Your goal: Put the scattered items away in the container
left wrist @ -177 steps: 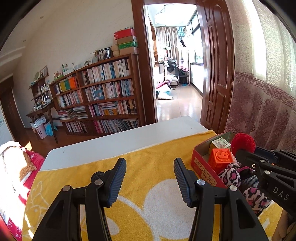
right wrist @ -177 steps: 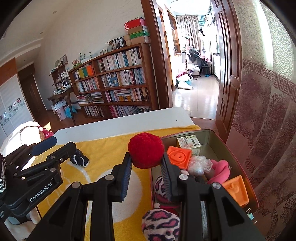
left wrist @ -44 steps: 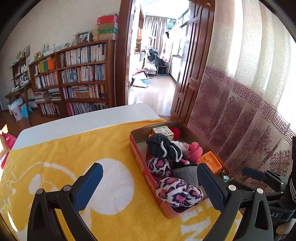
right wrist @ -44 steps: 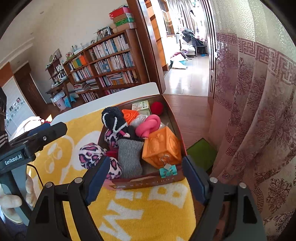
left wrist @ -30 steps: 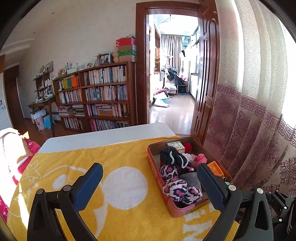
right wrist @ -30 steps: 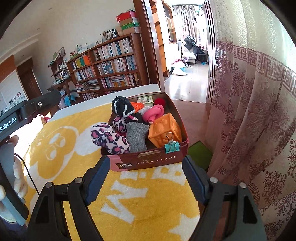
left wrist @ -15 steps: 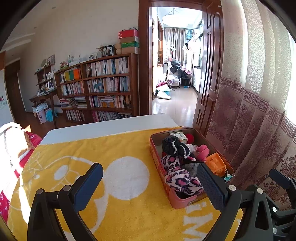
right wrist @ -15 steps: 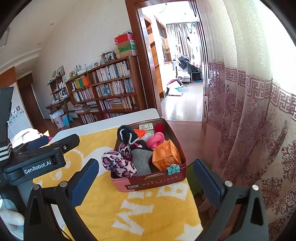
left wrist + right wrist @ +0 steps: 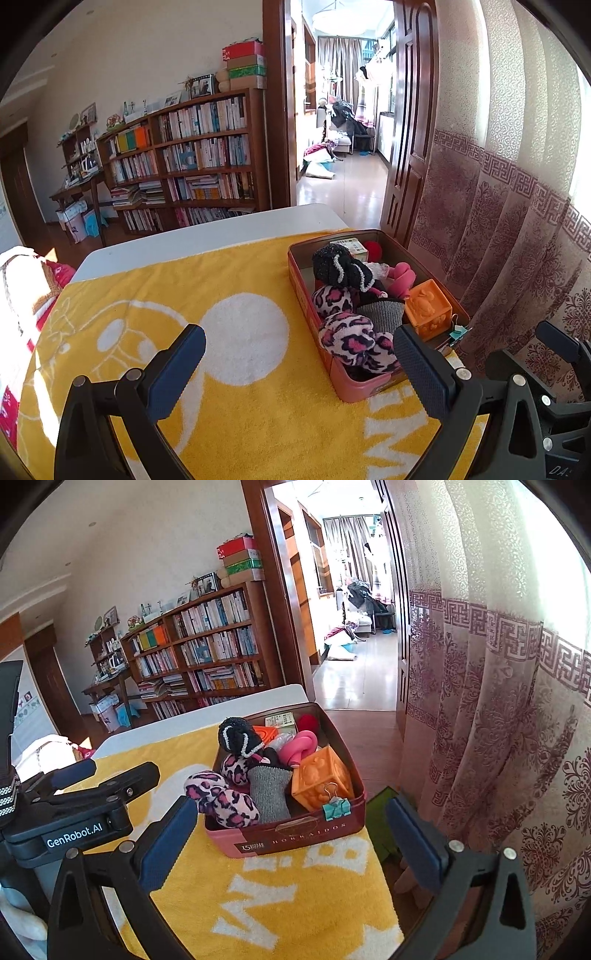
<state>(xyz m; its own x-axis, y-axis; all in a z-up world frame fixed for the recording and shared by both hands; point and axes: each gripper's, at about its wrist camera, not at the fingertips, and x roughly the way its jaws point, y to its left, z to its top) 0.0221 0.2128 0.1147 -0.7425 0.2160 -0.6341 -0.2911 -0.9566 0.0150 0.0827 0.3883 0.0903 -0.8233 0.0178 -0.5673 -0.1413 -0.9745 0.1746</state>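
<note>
Container (image 9: pixel 291 840): red-brown tin, standing on the yellow towel (image 9: pixel 229 417) at the right end of the white counter (image 9: pixel 207 236), next to the curtain (image 9: pixel 498 720).

Contents, heaped to the rim:
- orange cube (image 9: pixel 321 775), near right corner, a teal binder clip (image 9: pixel 336 806) clipped on the wall just below it
- grey sock (image 9: pixel 269 790), upright at the middle
- leopard-print socks (image 9: pixel 221 801), bulging over the left wall
- black knitted piece (image 9: pixel 236 734) on top of the pile
- pink item (image 9: pixel 299 749), red pom-pom (image 9: pixel 308 722) and a small paper box (image 9: pixel 280 720) toward the far end

Left claw (image 9: pixel 295 365): spread wide, holding nothing, raised over the towel short of the tin.
Right claw (image 9: pixel 291 834): spread wide, holding nothing, facing the tin's near wall.

Status, as judged: no loose item shows on the towel; the tidy looks complete or nearly so.

Handling note: if anything remains, it is the overhanging leopard-print socks. Press them inward gently from the left, without tipping the tin toward the counter edge.
</note>
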